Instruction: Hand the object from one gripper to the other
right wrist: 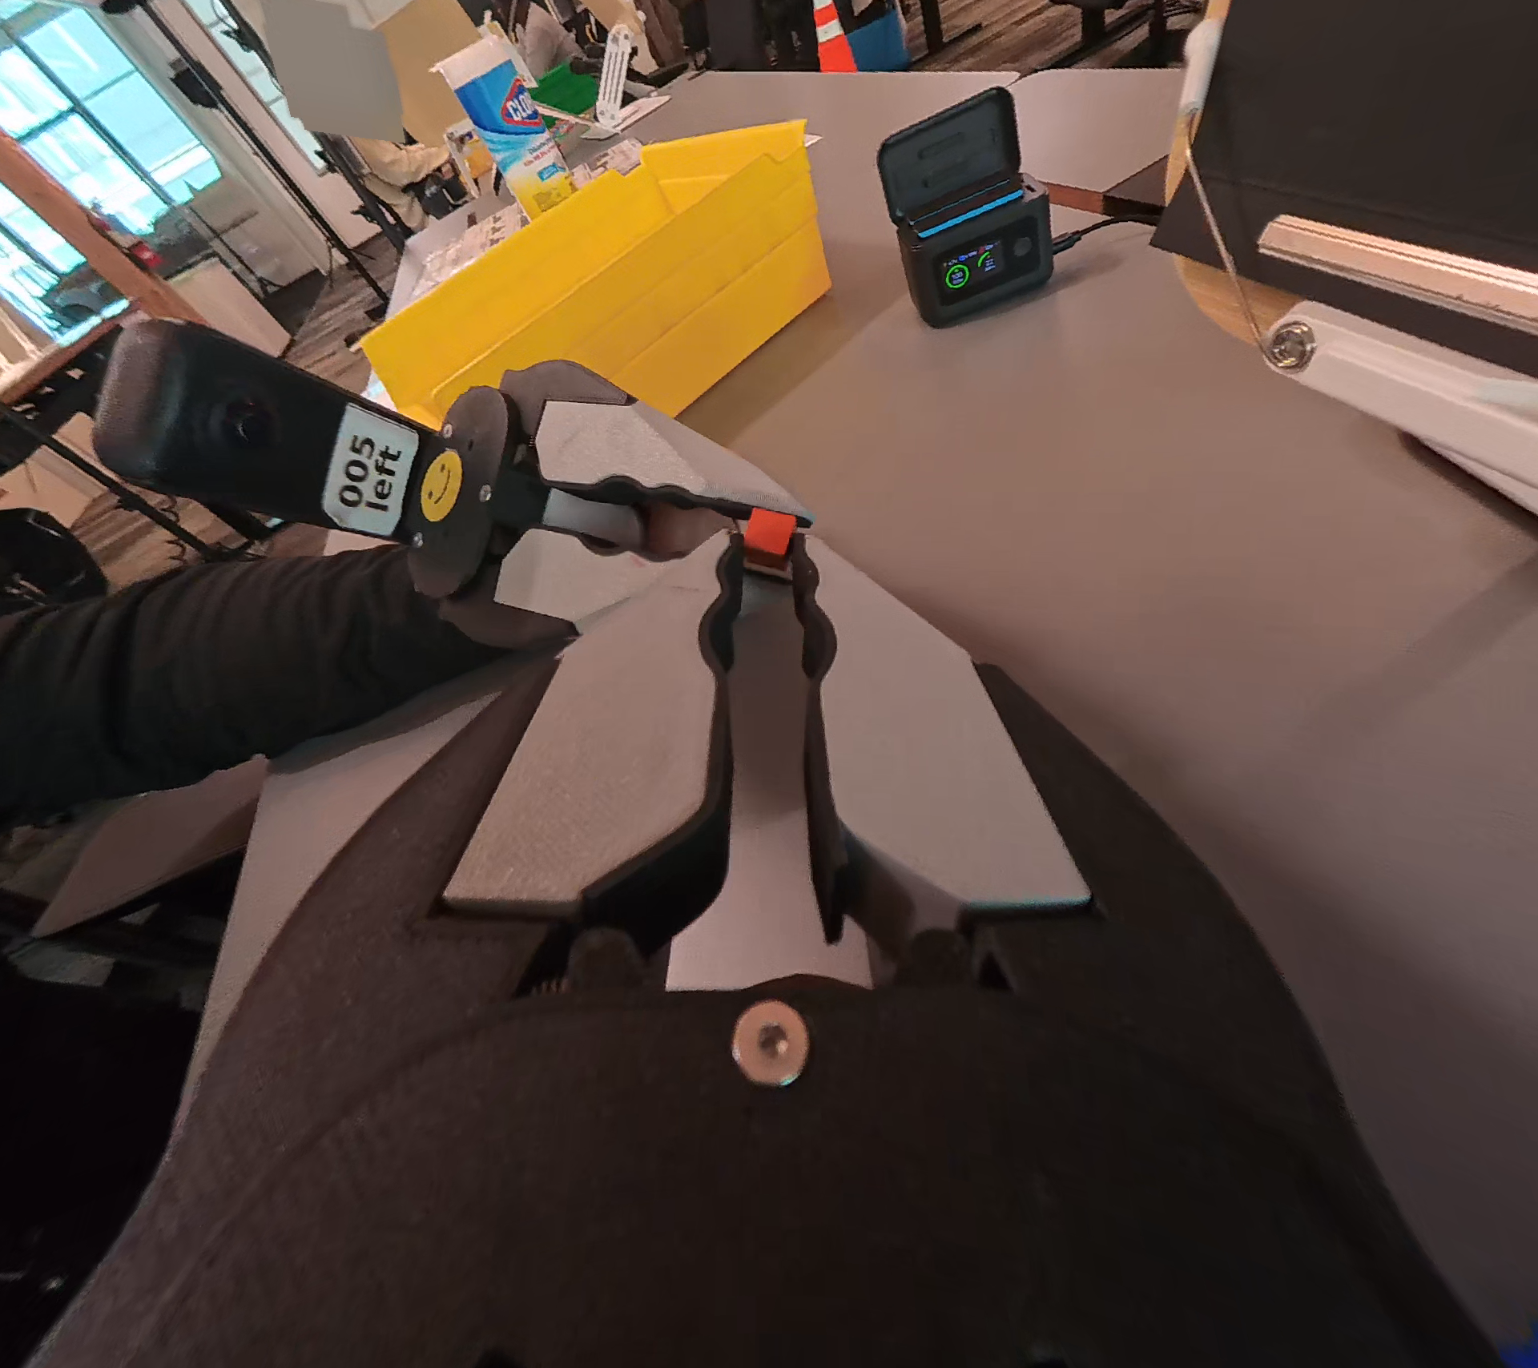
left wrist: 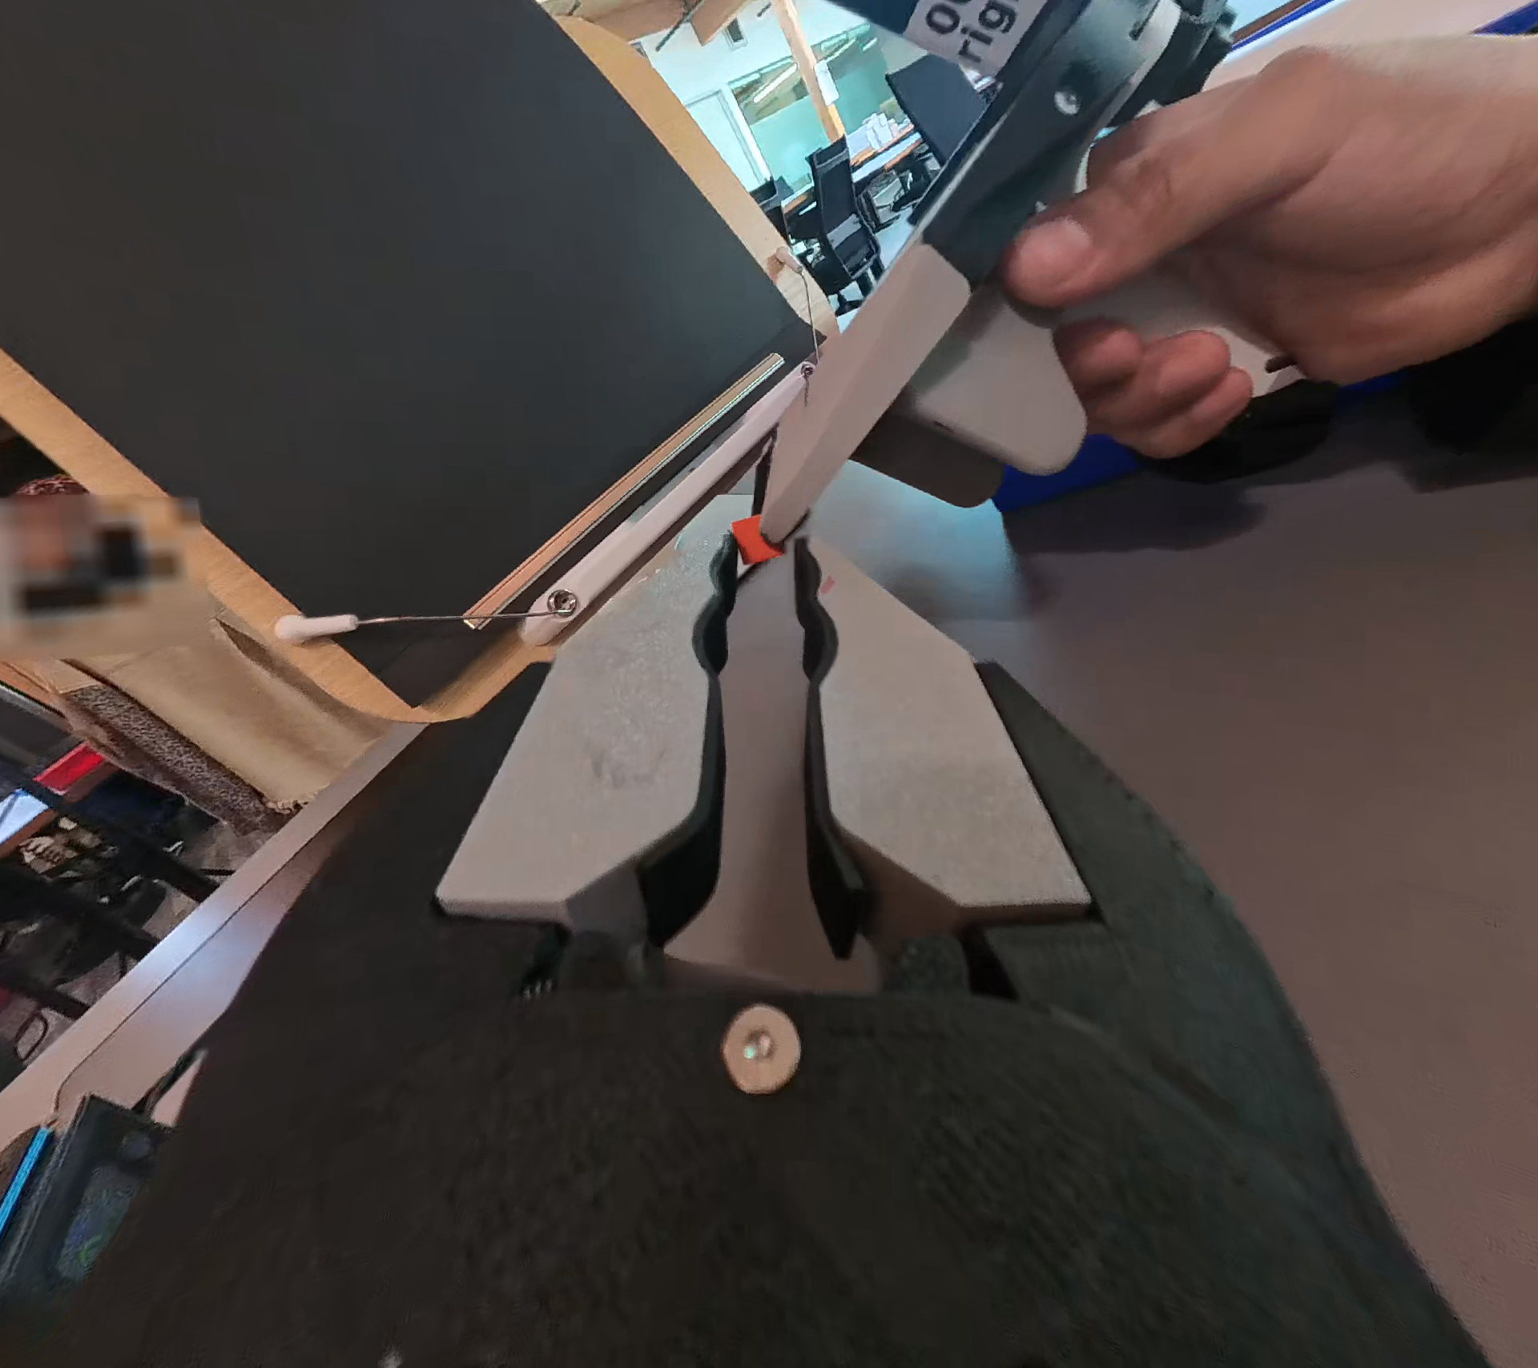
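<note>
A small orange block (left wrist: pixel 751 544) (right wrist: pixel 766 532) is held above the grey table (right wrist: pixel 1082 579), with both grippers meeting at it. My left gripper (left wrist: pixel 764 556) has its jaws closed narrowly, with the block between its tips. My right gripper (right wrist: pixel 767 556) is likewise closed on the block. In the left wrist view the right gripper (left wrist: pixel 782 521) comes down from the upper right, held by a hand (left wrist: pixel 1332 230). In the right wrist view the left gripper (right wrist: pixel 795 519) comes in from the left, on a dark-sleeved arm (right wrist: pixel 208 662). Much of the block is hidden by the fingers.
A yellow bin (right wrist: pixel 632 279) stands behind the grippers, with a wipes canister (right wrist: pixel 508 121) beyond it. A black charging case (right wrist: pixel 969 230) with its lid open sits to the right. A black panel with a wooden edge (left wrist: pixel 333 205) (right wrist: pixel 1373 38) stands at the table's side. Both grippers' tips are close together, under 4 cm apart.
</note>
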